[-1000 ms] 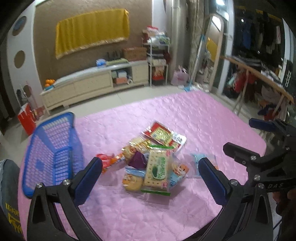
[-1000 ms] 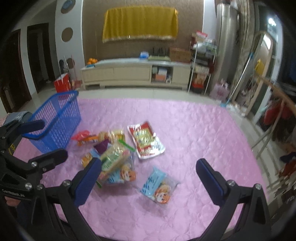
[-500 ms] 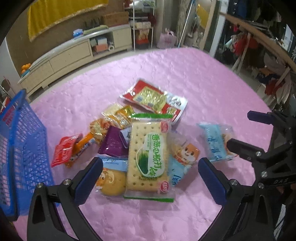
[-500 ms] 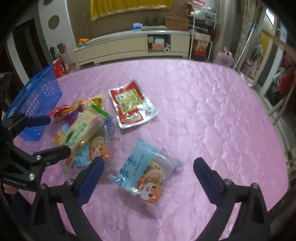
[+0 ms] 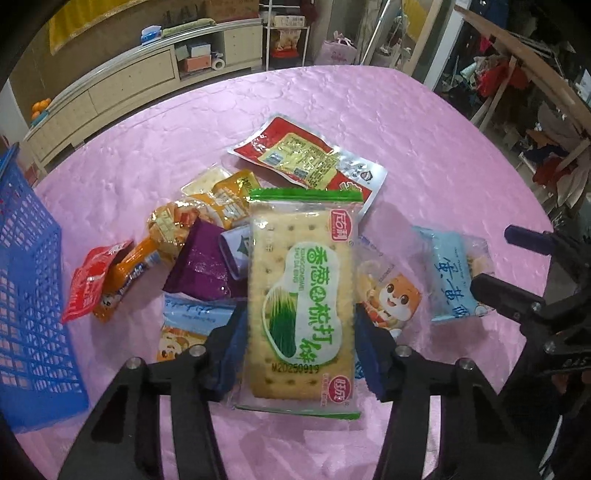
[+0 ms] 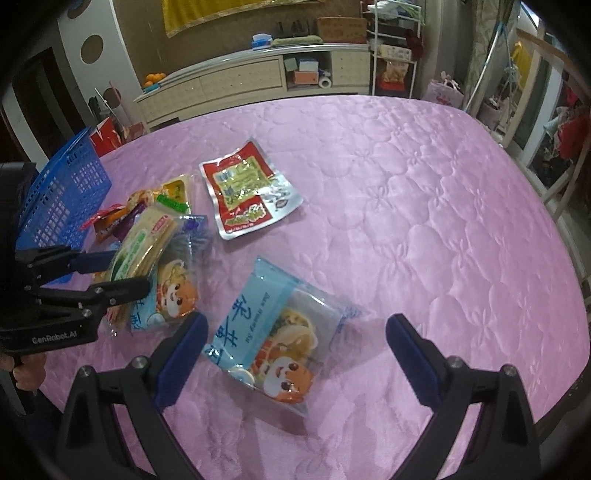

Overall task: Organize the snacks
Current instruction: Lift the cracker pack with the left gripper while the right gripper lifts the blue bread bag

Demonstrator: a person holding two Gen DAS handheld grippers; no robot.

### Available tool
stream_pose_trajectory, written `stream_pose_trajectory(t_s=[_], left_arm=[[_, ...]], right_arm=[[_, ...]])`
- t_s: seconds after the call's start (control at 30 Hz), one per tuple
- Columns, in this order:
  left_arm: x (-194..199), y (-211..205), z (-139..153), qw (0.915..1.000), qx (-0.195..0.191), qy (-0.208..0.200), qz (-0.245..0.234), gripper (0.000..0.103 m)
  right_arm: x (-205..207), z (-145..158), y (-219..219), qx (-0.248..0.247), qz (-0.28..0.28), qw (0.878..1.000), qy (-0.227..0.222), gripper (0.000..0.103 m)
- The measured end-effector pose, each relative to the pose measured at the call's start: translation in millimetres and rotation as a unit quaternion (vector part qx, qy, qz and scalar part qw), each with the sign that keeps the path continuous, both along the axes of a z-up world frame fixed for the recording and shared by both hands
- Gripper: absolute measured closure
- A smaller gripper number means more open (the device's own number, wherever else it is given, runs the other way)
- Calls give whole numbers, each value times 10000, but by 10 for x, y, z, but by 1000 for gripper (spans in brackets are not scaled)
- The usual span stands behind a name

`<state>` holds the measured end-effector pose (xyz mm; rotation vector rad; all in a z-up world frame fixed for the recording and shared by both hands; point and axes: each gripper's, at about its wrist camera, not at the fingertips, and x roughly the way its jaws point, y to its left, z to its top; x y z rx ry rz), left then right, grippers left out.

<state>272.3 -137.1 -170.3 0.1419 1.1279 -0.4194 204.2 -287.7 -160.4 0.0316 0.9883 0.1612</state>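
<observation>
Snacks: cracker pack (image 5: 301, 295) between my left gripper (image 5: 299, 354) pads, atop the pile.
Left jaws: just been closing, pressing its sides.
Right gripper (image 6: 295, 354): wide open, empty, over blue pack (image 6: 273, 332).
Basket (image 5: 26, 295): left.
Risk: squeezing may crack crackers; slick wrapper might slip.

Beyond the pink quilted cover (image 6: 424, 206) in front of me, a long cream cabinet (image 6: 240, 83) runs along a brown wall (image 6: 229, 40) hung with a yellow cloth (image 6: 207, 14). Oranges (image 6: 154, 78) sit on its left end. A white wire shelf (image 6: 393, 55) stands beside it, and clothes (image 5: 517, 70) crowd wooden rails at right.
</observation>
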Motion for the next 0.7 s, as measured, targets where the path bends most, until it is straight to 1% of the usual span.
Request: stream_pose_trajectory(t_s=[0.1,0.2,0.27,0.4,0.57,0.63,0.7], left_arm=[[-44,35,10,10000,21,19,52,51],[-109,100,68,9997,-147,-76,205,51],[-125,179,124,9990,-190,-176,371,51],[-265,389,275,9966,-281,-365,685,51],[-372,622,377,9937,-299,-447,982,51],[-388,693,342,9930,-180,-460,1070,51],[-436,758,321,9924,-168,-439,1136,51]], right_arm=[[12,21,5,86,-7,10000,9,4],[25,55,43,105,44,9999,-17,4],[41,86,94,125,132,9998,-45,4],[99,153,304,98,433,9990,-102,4],[172,159,614,43,865,9962,-87,4],[206,118,748,-5,1025,9947,-10,4],[236,71,848,-77,1159,9932,42,4]])
